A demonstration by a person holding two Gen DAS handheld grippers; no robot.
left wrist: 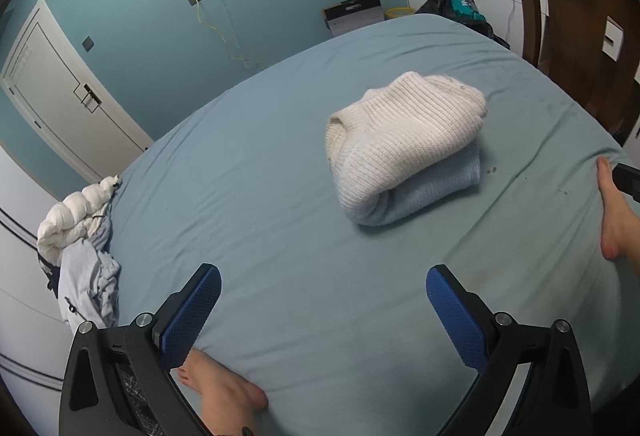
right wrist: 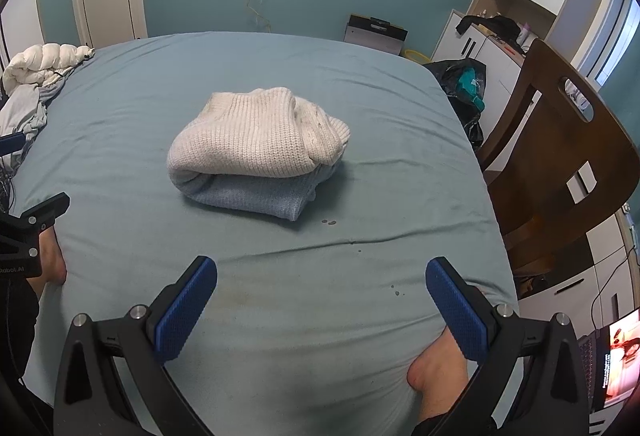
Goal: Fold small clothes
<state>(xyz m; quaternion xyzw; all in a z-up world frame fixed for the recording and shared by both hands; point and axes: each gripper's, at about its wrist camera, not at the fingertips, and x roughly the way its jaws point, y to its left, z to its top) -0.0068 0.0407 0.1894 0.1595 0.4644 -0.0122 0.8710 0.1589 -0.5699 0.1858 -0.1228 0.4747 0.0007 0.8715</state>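
A white and light-blue knit sweater (left wrist: 404, 148) lies folded in a thick bundle on the blue bed sheet (left wrist: 280, 236); it also shows in the right wrist view (right wrist: 256, 152). My left gripper (left wrist: 324, 300) is open and empty, held above the sheet, short of the sweater. My right gripper (right wrist: 322, 292) is open and empty, also short of the sweater. Part of the left gripper (right wrist: 32, 232) shows at the left edge of the right wrist view.
A heap of white and grey clothes (left wrist: 80, 236) lies at the bed's left edge. A wooden chair (right wrist: 560, 156) stands by the bed's right side. Bare feet (right wrist: 440, 376) rest on the near sheet. A dark bag (right wrist: 464, 84) and cabinets stand behind.
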